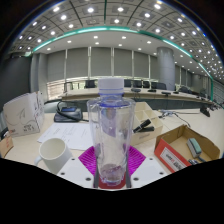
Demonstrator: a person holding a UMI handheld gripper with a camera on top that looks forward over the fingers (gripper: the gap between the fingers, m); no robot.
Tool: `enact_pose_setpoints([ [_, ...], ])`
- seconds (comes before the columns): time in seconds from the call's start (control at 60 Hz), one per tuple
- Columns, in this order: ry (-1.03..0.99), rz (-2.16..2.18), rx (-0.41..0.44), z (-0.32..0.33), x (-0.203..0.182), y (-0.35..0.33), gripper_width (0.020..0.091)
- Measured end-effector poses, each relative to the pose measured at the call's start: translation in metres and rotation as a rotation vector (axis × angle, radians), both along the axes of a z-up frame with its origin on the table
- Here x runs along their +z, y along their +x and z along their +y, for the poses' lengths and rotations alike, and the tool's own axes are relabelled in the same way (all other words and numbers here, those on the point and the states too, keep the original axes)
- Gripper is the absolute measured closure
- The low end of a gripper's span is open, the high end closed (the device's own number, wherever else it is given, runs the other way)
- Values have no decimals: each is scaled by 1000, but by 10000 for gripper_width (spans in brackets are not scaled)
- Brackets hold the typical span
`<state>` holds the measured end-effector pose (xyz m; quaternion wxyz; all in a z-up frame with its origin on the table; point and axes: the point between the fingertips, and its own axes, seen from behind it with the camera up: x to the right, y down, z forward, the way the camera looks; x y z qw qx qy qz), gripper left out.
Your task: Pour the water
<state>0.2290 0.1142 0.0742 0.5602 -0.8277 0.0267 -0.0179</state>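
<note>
Gripper: the gripper sits nearest the camera, its two fingers reaching forward, each with a magenta pad on the inner face.
Finger state: the pads flank the lower body of the bottle on either side and appear to lie against it, clamped on it.
Bottle: a clear plastic bottle stands upright between the fingers, filling the middle of the view; its ribbed walls are transparent, so the desk things behind show through.
Bottle cap: a white screw cap is on the neck.
Bottle base: the bottom looks reddish where the pads show through; whether it rests on the table cannot be told.
Table: a white table spreads beneath and beyond the fingers.
Cup: a white cup stands on the table just beside the bottle, near the finger on that side, apart from both.
Cardboard box: an open box with small items inside lies on the other side of the bottle, near it.
Stapler: a dark stapler-like tool lies just beyond the bottle, toward the box.
Papers: sheets and a printed carton sit farther back, beyond the cup.
Room: an office with desks, windows and rows of ceiling lights stretches well behind.
</note>
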Motion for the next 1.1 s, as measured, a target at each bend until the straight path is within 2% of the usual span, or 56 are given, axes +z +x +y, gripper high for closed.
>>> enact_pose_setpoints([
  [0.15, -22, 3, -8, -1, -3, 1, 565],
  [0.183, -43, 9, -11, -5, -5, -1, 463],
  [0.233, -70, 21, -4, -10, -6, -4, 241],
  [0.283, -96, 24, -10, -17, -5, -5, 277],
  [0.35, -120, 15, -24, -30, 1, -7, 238],
  [0.483, -163, 13, -26, -65, 22, -23, 244],
  [0.783, -253, 0, -35, -199, 91, -107, 244],
  [1.1, -238, -51, -5, -326, 147, -185, 244],
])
